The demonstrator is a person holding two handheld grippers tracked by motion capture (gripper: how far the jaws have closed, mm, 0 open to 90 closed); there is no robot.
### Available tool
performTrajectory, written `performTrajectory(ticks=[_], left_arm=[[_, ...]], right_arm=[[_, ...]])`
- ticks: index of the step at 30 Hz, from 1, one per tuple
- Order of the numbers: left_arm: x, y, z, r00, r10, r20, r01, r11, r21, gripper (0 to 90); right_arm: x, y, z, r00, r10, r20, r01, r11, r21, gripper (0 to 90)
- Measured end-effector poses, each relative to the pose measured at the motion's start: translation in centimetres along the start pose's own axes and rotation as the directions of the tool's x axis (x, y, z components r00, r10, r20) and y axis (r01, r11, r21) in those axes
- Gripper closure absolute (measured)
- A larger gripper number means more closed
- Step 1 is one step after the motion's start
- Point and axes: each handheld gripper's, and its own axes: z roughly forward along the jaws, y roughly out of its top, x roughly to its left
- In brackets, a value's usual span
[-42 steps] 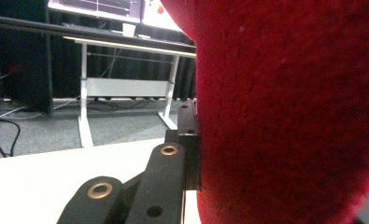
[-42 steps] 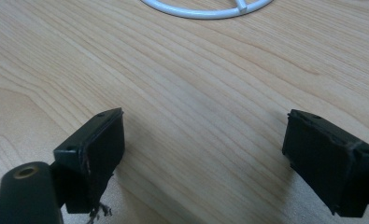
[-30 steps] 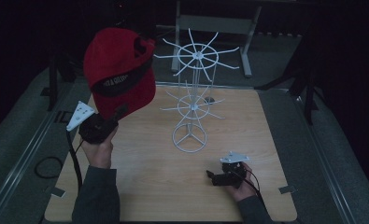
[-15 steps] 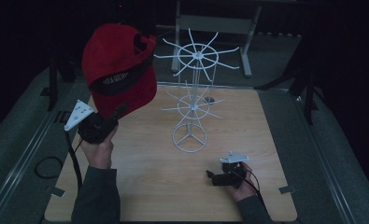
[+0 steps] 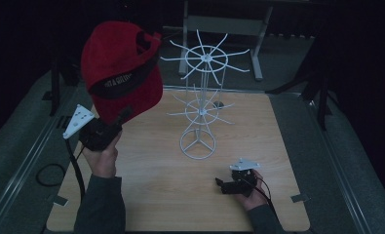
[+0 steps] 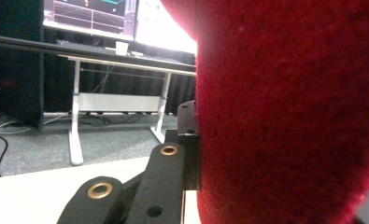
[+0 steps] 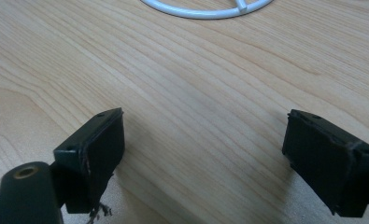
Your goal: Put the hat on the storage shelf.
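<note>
Lettering on the red cap (image 5: 119, 73) — too small to read; far jaw behind its fabric.

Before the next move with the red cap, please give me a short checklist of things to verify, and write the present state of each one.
1. Left tongs shut on the red cap: ok; the cap is held up in the air above the table's left side.
2. How deep the grip is on the cap's edge: cannot tell.
3. White wire rack upright on the wooden table, its ring base flat: ok.
4. Upper spokes of the rack free of other items: ok.
5. Right tongs open, holding nothing, low over the table: ok.
6. Cap apart from the rack: cannot tell; they come close in the high view.
</note>
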Motion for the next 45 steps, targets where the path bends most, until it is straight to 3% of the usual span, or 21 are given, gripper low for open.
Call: performTrajectory(ticks=[24, 45], left_arm=[[-1.3, 0.0, -0.7, 0.9988, 0.042, 0.023, -0.042, 0.9991, 0.003, 84.0], [-1.7, -0.4, -0.5, 0.9975, 0.064, 0.03, -0.065, 0.9976, 0.025, 84.0]], right_arm=[[0.0, 0.0, 0.0, 1.0, 0.0, 0.0, 0.0, 1.0, 0.0, 12.8], [0.0, 0.0, 0.0, 1.0, 0.0, 0.001, 0.0, 1.0, 0.001, 12.8]])
